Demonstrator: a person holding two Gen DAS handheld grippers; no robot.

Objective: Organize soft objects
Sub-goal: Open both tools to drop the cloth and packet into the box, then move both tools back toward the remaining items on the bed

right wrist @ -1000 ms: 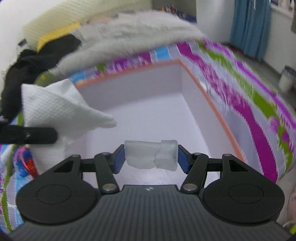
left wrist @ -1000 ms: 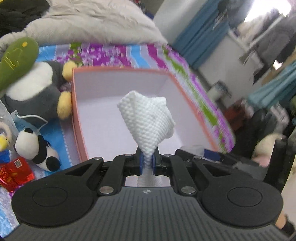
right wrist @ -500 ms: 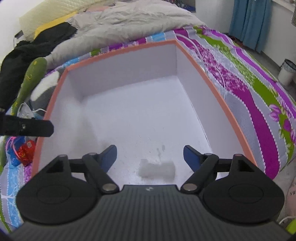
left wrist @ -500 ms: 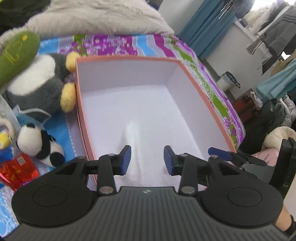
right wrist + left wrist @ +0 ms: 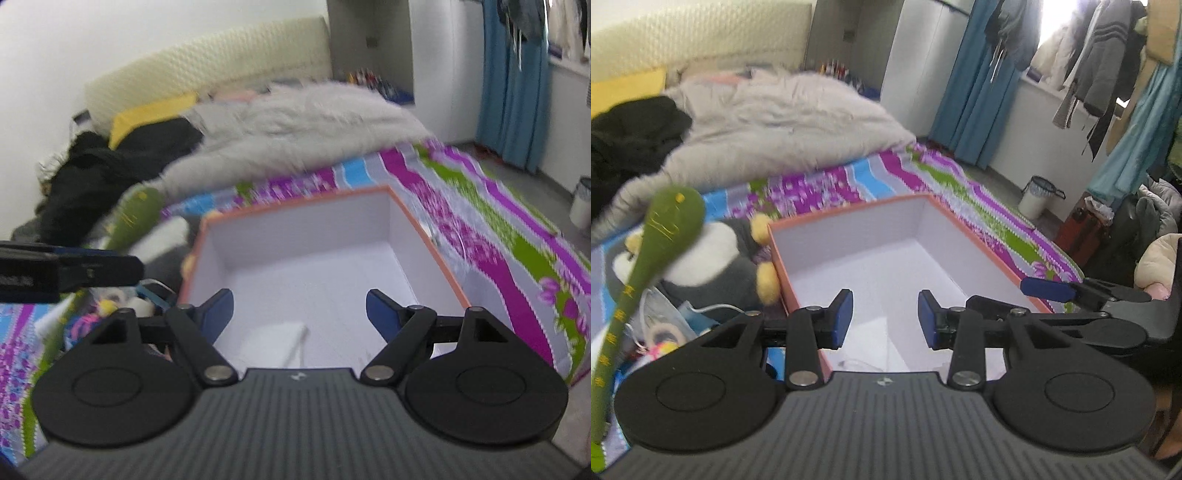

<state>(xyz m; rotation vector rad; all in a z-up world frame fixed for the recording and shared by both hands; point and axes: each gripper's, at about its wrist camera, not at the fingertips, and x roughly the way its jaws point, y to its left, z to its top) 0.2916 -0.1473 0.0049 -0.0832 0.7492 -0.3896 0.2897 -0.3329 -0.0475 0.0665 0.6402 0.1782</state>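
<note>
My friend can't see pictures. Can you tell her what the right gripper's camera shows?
The right gripper hangs open and empty over a white box with an orange rim, where a folded white cloth lies. The box sits on a striped bedspread.

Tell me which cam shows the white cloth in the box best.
Right wrist view: the folded white cloth lies flat on the box floor, just ahead of the open right claw. Left wrist view shows only a pale edge, mostly hidden behind its own claw.
</note>
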